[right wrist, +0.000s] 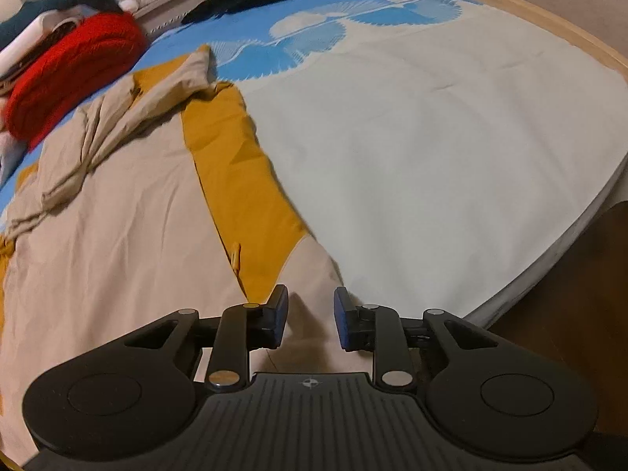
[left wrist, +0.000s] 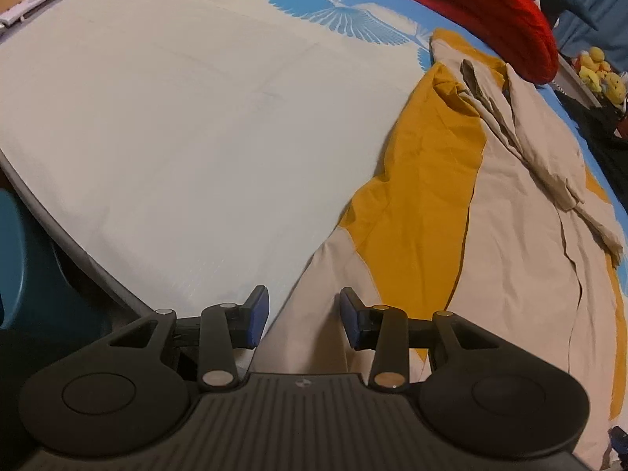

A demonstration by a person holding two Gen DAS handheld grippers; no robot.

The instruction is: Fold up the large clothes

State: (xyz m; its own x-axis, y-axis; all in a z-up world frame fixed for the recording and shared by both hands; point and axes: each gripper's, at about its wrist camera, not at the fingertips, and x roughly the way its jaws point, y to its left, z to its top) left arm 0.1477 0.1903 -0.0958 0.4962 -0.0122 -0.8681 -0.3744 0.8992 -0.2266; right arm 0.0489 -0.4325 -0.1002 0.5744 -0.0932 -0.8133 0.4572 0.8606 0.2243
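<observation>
On bed (left wrist: 157, 117), near edge: both grippers, L (left wrist: 302, 324) & R (right wrist: 310, 324), unclenched over beige/mustard garment (left wrist: 510, 274); fold set down; next needs fresh hem grip.

Bed sheet (left wrist: 176, 137): smooth matt woven cloth, faintly creased, pale with a blue print at the far end. Beige-and-mustard garment (left wrist: 510, 274): thin matt cloth, wrinkled near its collar. Red item (left wrist: 490, 11) at the far edge: coarse ribbed knit. Left gripper (left wrist: 302, 324) and right gripper (right wrist: 310, 320): matt black plastic, ribbed housing, shiny metal pivot pins, blue rubbery pads. Bed frame (right wrist: 510, 4): smooth light wood.
</observation>
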